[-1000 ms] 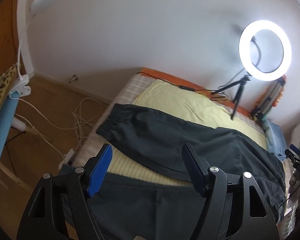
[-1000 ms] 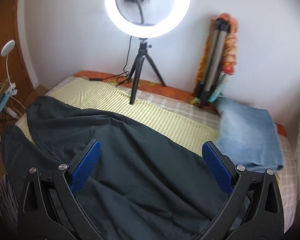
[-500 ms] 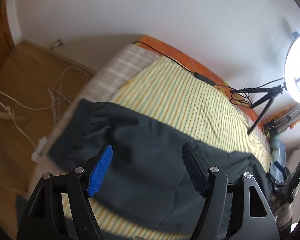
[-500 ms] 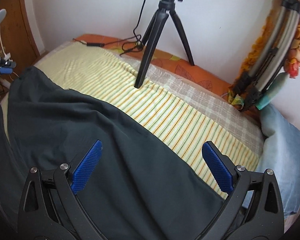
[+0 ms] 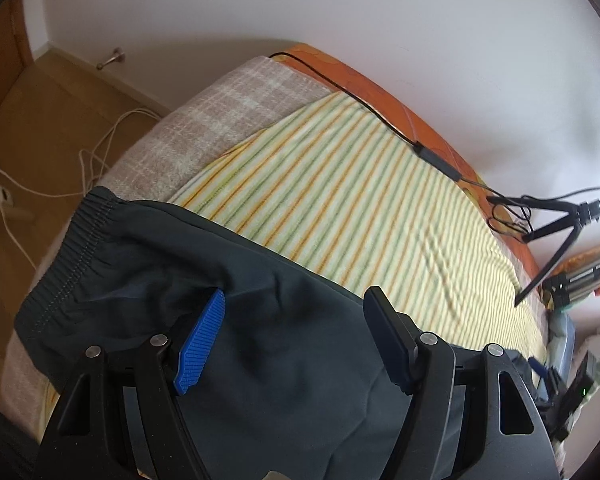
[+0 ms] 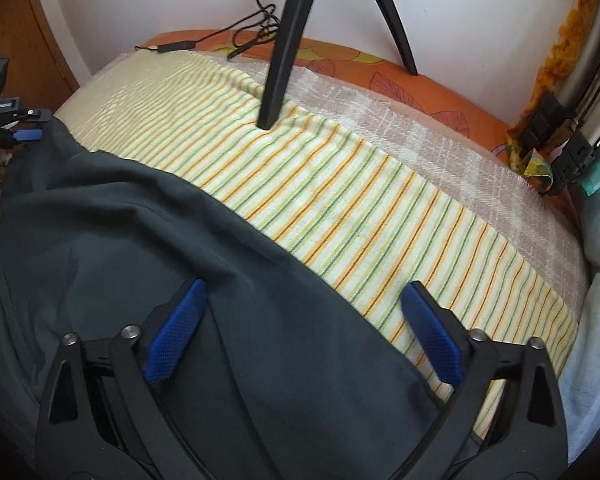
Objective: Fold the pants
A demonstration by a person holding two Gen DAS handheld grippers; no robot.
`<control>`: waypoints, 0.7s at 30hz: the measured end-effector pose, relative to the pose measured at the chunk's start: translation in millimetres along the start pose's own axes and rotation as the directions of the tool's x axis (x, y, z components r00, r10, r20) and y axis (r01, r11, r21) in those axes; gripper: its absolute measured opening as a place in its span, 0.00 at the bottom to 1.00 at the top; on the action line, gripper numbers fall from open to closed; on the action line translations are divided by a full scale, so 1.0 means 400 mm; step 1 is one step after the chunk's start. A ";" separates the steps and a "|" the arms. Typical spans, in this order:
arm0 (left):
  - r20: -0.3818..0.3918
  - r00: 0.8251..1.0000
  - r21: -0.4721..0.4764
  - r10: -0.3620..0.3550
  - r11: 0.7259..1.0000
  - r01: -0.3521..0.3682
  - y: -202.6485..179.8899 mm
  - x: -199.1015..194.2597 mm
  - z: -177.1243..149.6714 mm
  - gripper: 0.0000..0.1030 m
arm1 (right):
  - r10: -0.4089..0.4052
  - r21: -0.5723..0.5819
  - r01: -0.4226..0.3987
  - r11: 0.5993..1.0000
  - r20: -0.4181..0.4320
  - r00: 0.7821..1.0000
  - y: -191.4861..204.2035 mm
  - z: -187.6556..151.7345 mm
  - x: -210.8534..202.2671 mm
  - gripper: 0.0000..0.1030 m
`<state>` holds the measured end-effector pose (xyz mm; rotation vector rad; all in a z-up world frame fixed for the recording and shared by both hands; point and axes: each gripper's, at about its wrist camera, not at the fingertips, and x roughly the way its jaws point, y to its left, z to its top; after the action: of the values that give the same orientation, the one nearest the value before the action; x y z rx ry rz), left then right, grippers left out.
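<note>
The dark grey pants (image 5: 284, 364) lie spread across the yellow striped sheet (image 5: 364, 216), elastic waistband (image 5: 74, 256) up and left of the left gripper (image 5: 296, 340), whose jaws stand apart over the cloth, pinching nothing. Over at the right gripper (image 6: 300, 332), the jaws have just been closing yet remain parted, pants fabric between them but unpressed. Beyond its fingertips, a black tripod leg (image 6: 280, 52) plants on the sheet, with the checked blanket (image 6: 432, 148) and orange mattress edge (image 6: 428, 84) farther out.

Two fisheye views, each from a handheld gripper, look steeply down along its fingers, close above a bed. Both share the dark pants (image 5: 284, 360) (image 6: 148, 240), striped sheet (image 5: 360, 208) (image 6: 340, 216) and a tripod leg (image 5: 548, 268) (image 6: 284, 44).
</note>
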<state>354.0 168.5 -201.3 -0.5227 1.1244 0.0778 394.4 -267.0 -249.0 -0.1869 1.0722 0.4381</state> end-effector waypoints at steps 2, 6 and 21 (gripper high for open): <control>-0.002 1.000 -0.018 0.002 1.000 -0.002 0.002 0.007 0.004 0.71 | 0.019 -0.008 -0.019 1.000 0.003 1.000 0.015 -0.005 -0.023 0.37; -0.004 1.000 -0.040 0.011 0.999 -0.011 -0.011 0.022 0.010 0.71 | 0.044 -0.012 -0.044 0.999 0.024 0.999 0.054 -0.029 -0.103 0.06; 0.065 0.980 0.007 0.188 0.982 -0.188 -0.078 0.054 -0.007 0.56 | 0.127 -0.168 -0.102 0.980 0.145 0.981 0.252 -0.242 -0.416 0.04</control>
<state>371.1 135.5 -209.9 -0.3985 1.1082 0.2499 205.7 -253.1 -142.2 -0.2297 0.8973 0.6341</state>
